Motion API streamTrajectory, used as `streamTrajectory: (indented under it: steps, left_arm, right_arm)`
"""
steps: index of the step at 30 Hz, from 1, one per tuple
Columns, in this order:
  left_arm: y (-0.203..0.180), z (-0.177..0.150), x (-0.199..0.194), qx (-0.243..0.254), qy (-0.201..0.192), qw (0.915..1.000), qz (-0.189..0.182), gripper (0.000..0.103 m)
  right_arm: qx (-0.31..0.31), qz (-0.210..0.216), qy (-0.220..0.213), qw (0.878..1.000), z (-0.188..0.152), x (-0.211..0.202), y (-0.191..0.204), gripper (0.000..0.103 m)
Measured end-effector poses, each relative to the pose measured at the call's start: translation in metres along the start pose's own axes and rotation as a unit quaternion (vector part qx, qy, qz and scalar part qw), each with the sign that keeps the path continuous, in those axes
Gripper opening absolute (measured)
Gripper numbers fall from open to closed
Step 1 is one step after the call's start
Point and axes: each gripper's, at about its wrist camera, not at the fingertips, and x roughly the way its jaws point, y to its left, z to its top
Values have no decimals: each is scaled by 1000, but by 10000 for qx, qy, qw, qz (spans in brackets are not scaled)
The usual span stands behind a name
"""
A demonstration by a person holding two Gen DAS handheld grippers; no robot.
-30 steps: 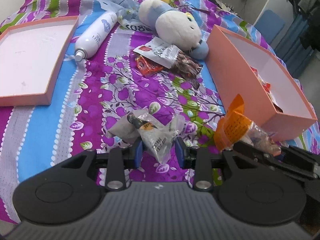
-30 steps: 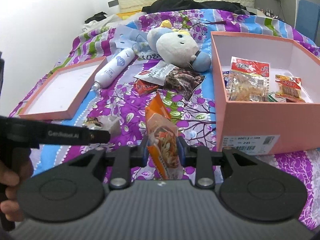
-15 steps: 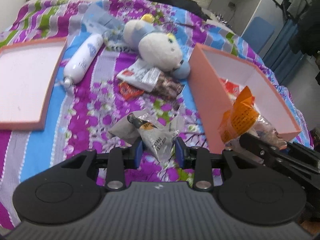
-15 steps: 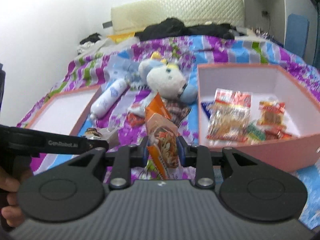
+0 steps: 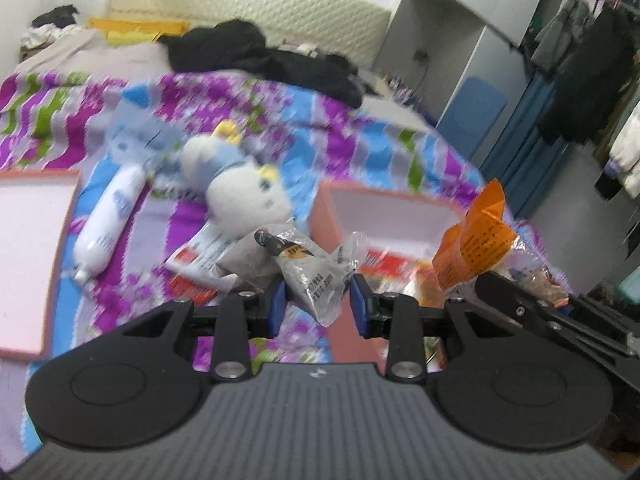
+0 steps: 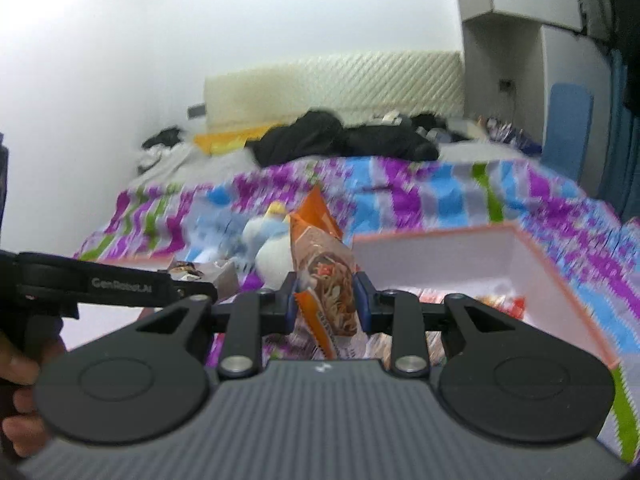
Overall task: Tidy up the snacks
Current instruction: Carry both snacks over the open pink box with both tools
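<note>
Lay on patterned bedspread (image 5: 360, 136), left to right: flat lid (image 5: 28, 248), white bottle (image 5: 108, 224), plush toy (image 5: 240, 188), pink box (image 5: 384, 212). Left gripper (image 5: 318, 302) clamped crinkly silver packet (image 5: 308, 276); right gripper (image 6: 326, 302) clamped glossy orange packet (image 6: 324, 280), near box.

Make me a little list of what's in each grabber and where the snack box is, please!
left hand-held gripper: shut on grey snack packet
right hand-held gripper: shut on orange snack packet
pink box: open on the bed, some snacks already inside
pink lid: lying flat, apart from the box
on the bedspread: plush toy, white bottle
</note>
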Motion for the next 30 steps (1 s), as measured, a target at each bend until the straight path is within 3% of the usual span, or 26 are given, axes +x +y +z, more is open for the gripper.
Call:
streamTrajectory:
  steps: [5,12,20,30]
  left_arm:
    - [-33,30,5,112,-189,9994,-250,39]
    - [-73,55,27,280,-262,9981,-485,39]
    - [-114,43,88,628,253,9964,-519,39]
    - [-117,17,166,691,1010,9919,-329,39]
  right_arm:
    - [-49,-239,-375,9990,25,-4,-22,32]
    - [55,-534,-453,9975,45,-1,-64,32]
    - [337,-838,32,9959,27,28,-119,32]
    - [553,-884,912,9904,-18,83,-155,33]
